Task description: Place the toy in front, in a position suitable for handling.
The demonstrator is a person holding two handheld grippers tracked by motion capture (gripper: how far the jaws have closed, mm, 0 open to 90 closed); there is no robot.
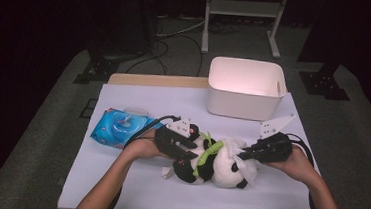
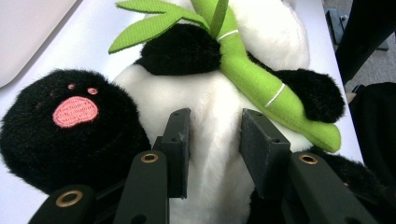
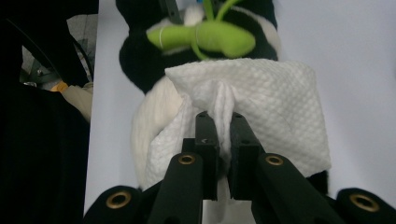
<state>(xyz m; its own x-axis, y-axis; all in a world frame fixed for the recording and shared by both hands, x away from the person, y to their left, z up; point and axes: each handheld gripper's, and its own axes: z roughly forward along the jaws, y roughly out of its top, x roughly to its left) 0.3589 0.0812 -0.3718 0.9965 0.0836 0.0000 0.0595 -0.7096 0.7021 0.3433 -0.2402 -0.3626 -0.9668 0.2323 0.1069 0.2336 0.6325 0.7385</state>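
Panda (image 1: pixel 219 162): lying on table (image 1: pixel 131 190). Left gripper (image 2: pixel 212 140): fingers part open, astride its white belly. Right gripper (image 3: pixel 223 135): fingers pinched shut on wipe (image 3: pixel 275 107) draped over panda.

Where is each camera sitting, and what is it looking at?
High view: above the table, looking down; both forearms and each hand-held gripper.
Left gripper view: on the left hand-held gripper, facing the panda toy; its jaws flank the white belly.
Right gripper view: on the right hand-held gripper, facing the white wipe pinched between its jaws.
Shared: all show the panda's green bamboo.
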